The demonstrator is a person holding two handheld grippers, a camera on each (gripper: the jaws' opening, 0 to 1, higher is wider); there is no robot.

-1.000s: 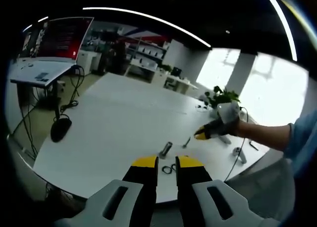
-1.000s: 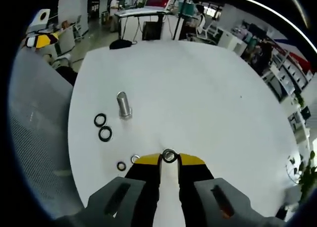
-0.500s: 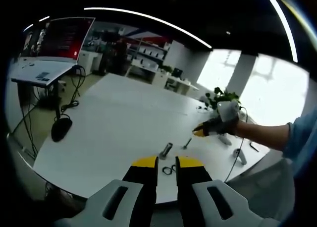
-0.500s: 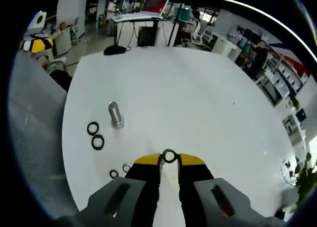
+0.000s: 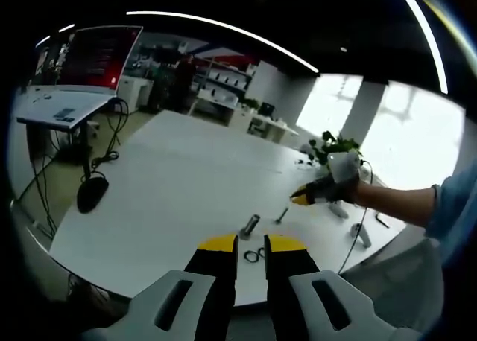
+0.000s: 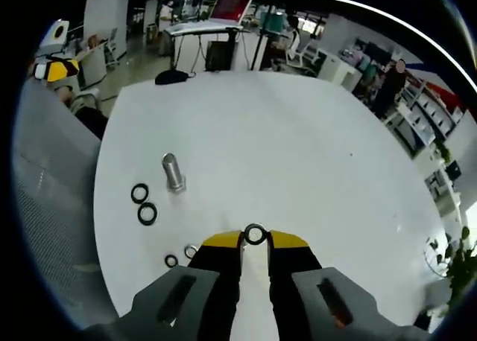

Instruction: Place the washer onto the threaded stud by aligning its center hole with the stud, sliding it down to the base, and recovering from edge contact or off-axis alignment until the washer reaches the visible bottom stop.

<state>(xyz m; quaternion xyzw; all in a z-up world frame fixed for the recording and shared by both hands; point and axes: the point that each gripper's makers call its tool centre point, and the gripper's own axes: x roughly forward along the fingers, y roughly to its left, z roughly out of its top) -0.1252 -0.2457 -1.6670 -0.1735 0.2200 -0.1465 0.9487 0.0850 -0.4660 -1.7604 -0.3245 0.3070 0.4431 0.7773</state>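
The metal threaded stud (image 6: 173, 171) stands upright on the white table (image 6: 298, 155), to the left of and beyond my right gripper (image 6: 255, 240). That gripper is shut on a small silver washer (image 6: 255, 234), pinched upright at its yellow tips and held above the table. In the left gripper view the stud (image 5: 250, 225) stands just beyond my left gripper (image 5: 252, 244), whose jaws stand a little apart with nothing between them. A gloved hand holds the right gripper (image 5: 302, 199) above the table, right of the stud.
Two black rings (image 6: 143, 203) lie left of the stud; a small black ring (image 6: 171, 260) and a silver one (image 6: 191, 251) lie near my right jaws. A grey mesh chair (image 6: 45, 207) sits at the table's left edge. Tools (image 5: 358, 233) and a plant (image 5: 332, 144) are at the far right.
Over the first half second the right gripper drew back slightly with the washer, so the stud sits further left in its view. Since then nothing has visibly moved.
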